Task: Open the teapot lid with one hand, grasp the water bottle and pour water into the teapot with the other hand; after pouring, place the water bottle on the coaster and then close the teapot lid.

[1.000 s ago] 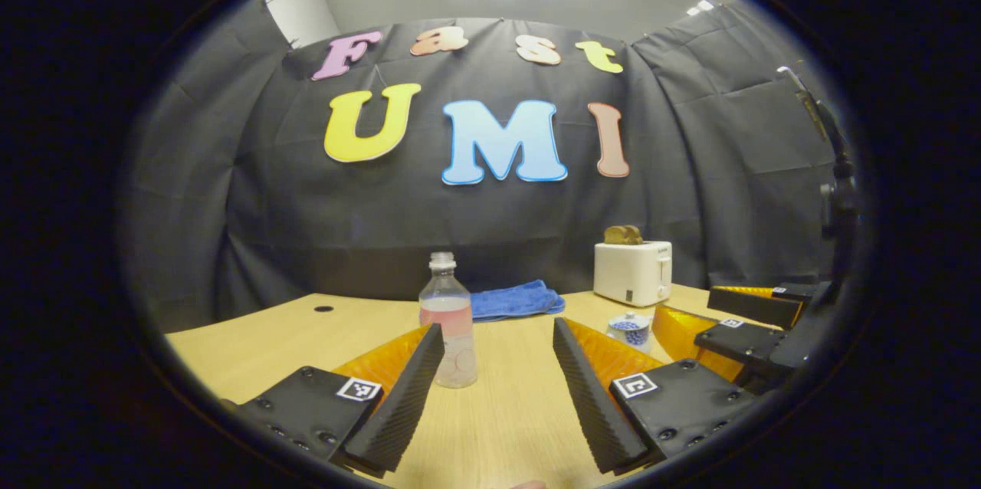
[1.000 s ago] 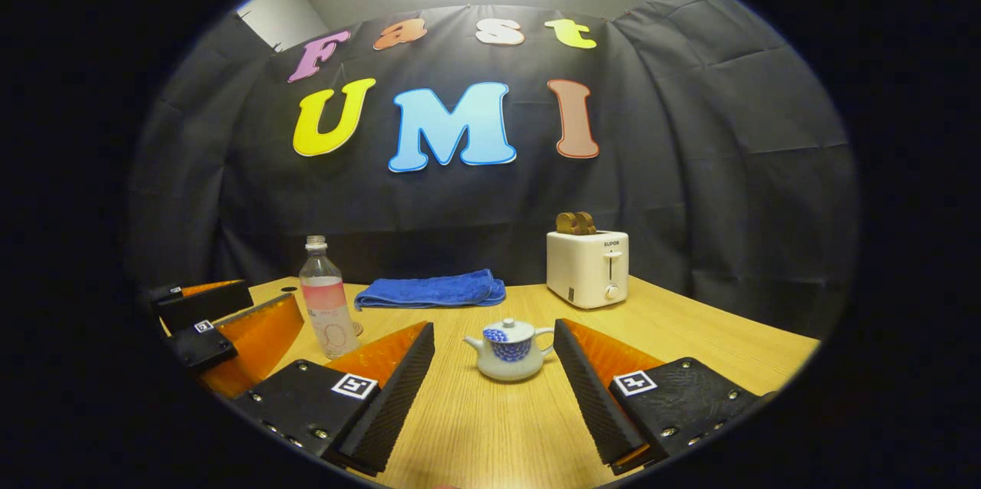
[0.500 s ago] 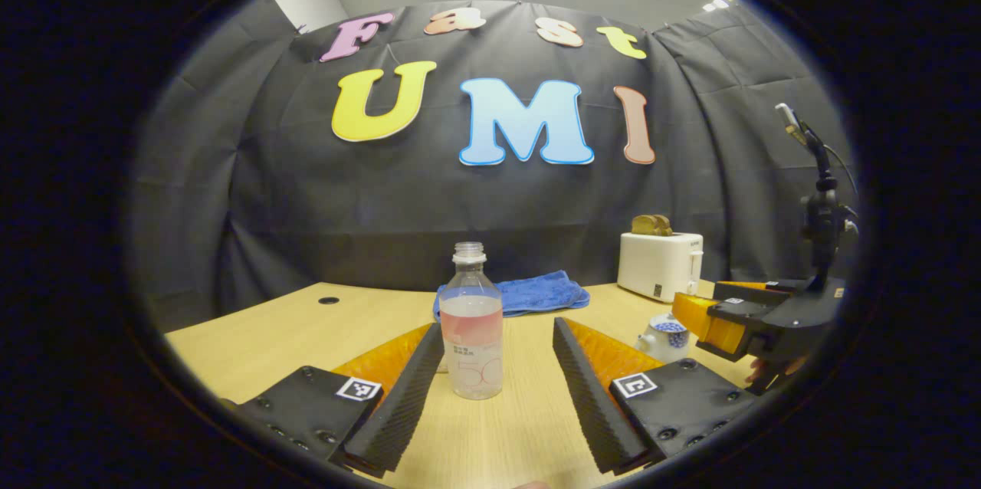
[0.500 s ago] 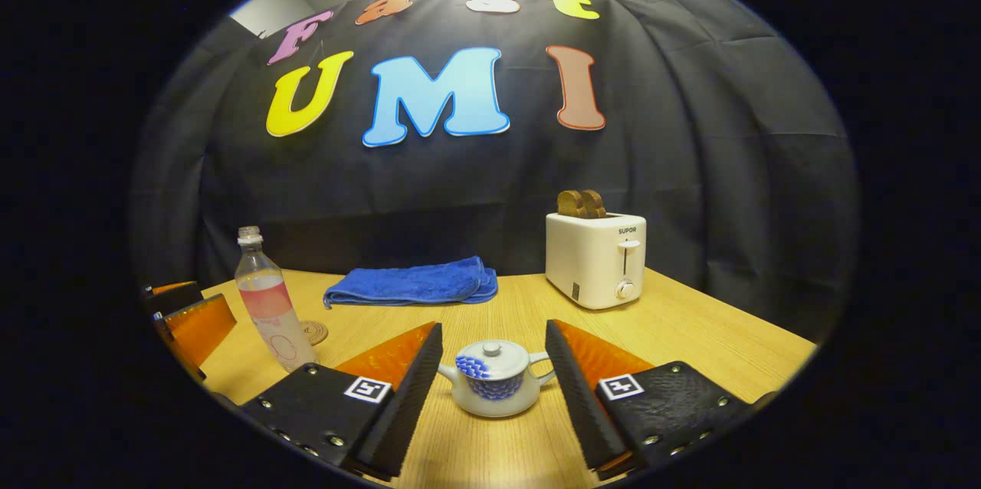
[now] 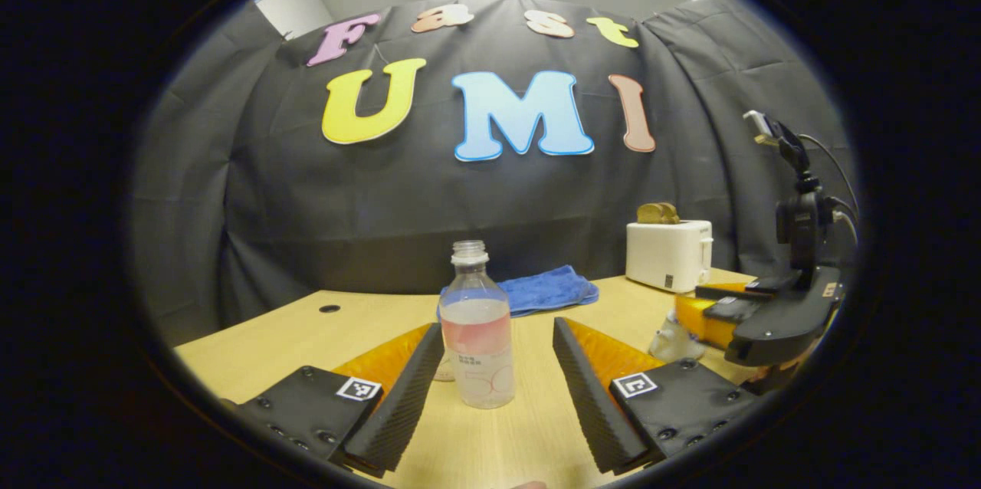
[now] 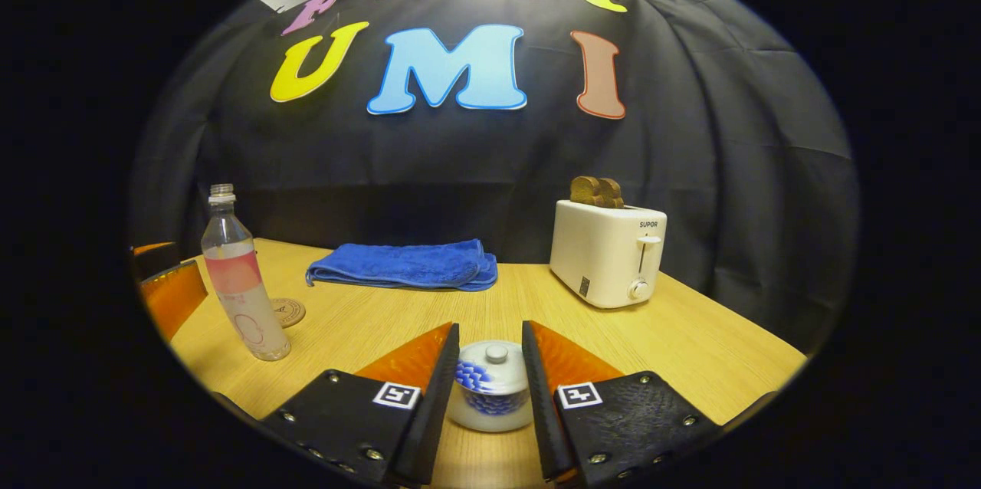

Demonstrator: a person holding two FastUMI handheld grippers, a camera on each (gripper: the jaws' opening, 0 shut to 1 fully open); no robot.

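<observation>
R gripper straddles lidded teapot, contact unclear; L gripper spread round water bottle, not touching, on bench.

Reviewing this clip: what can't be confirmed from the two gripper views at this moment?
- Right gripper: whether its jaws press the teapot or only flank it; the contact faces are hidden by the fingers themselves.
- Teapot spout and handle: covered by those fingers in the right gripper view.
- Teapot in the left gripper view: mostly hidden behind the right gripper.
- Coaster: its print is too small; the water bottle overlaps its edge.
- Bottle label text: too small.
</observation>
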